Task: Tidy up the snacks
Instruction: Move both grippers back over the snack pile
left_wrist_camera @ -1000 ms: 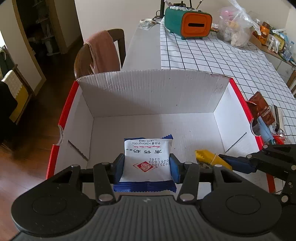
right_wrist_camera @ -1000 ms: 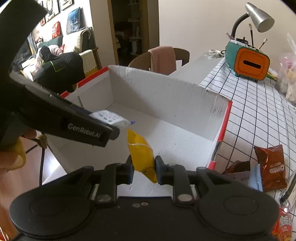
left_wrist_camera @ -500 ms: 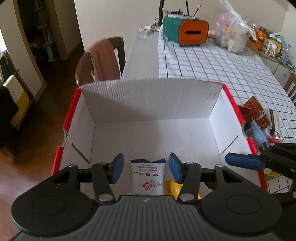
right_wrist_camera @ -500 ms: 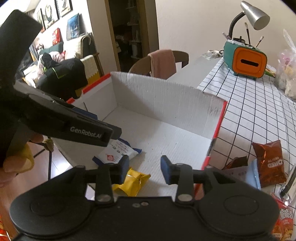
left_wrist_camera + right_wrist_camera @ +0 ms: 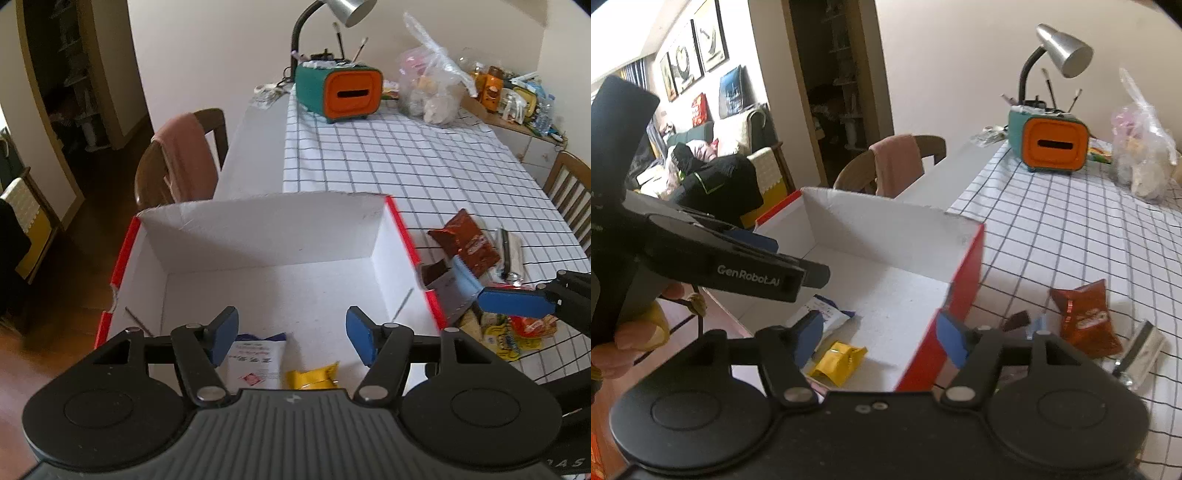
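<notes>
Both tongs hang over an open white cardboard box (image 5: 266, 236) with red outer walls, which sits at the near edge of a tabletop (image 5: 406, 173) covered in a black-grid white cloth. The left tongs (image 5: 291, 334), low in the centre of the left wrist view, are spreading, their blue pads (image 5: 225, 332) wide apart and gripping nothing. On the box floor beneath them lies a white and blue packet (image 5: 256, 363), its long axis running up and down the frame, blue end toward the far wall, and just to its right a yellow packet (image 5: 314, 376), both partly hidden by the tongs' body. The right tongs (image 5: 877, 339) are likewise parting, empty, straddling the box's red right wall in the right wrist view; there the yellow packet (image 5: 838, 362) lies aslant, its long axis running from lower left to upper right, just below the white and blue packet (image 5: 827, 314). A brown snack bag (image 5: 1086, 319) lies on the cloth at right, outside the box. A hand (image 5: 631, 332) at the left edge grips the left tongs' handle.
</notes>
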The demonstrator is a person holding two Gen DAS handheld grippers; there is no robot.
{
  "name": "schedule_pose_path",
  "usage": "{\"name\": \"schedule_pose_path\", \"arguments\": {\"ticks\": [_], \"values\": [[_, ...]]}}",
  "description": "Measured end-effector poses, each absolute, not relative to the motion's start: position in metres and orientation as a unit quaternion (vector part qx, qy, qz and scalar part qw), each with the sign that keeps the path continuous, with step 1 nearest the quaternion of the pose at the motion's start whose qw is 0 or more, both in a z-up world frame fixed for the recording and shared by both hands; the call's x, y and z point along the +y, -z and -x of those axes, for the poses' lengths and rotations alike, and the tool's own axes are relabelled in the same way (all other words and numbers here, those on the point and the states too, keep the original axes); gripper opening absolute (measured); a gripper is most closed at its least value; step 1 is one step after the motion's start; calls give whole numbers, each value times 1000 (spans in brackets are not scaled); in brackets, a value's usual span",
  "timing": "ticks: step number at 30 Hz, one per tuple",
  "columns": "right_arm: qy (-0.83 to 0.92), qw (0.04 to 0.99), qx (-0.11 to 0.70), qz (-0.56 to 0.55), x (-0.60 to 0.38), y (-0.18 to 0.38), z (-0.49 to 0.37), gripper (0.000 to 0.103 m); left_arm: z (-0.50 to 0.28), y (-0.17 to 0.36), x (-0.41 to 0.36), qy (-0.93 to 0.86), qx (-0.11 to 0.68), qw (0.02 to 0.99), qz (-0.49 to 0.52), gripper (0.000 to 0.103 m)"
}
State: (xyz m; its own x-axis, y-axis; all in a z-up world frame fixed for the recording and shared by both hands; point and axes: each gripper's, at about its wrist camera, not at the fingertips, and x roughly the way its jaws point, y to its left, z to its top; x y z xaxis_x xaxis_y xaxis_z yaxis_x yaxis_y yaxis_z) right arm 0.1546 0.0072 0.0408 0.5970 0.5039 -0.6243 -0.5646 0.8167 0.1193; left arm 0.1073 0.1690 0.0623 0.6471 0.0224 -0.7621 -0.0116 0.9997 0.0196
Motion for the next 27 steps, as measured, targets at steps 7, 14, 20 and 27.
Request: {"name": "schedule_pose_path", "arguments": {"ticks": [7,14,20,27], "values": [[-278,905,320,36,-33,-50,-147,84,-103,-74,137,14,400,916,-13,77],[-242,918,312,32,-76,-54,-141,95,-101,-78,98,40,390,920,-25,78],[-211,926,312,27,-118,-52,-134,101,-103,-71,63,66,388,919,-29,89],[-176,930,322,24,-166,-40,-129,101,-112,-57,20,90,405,909,-37,89]]}}
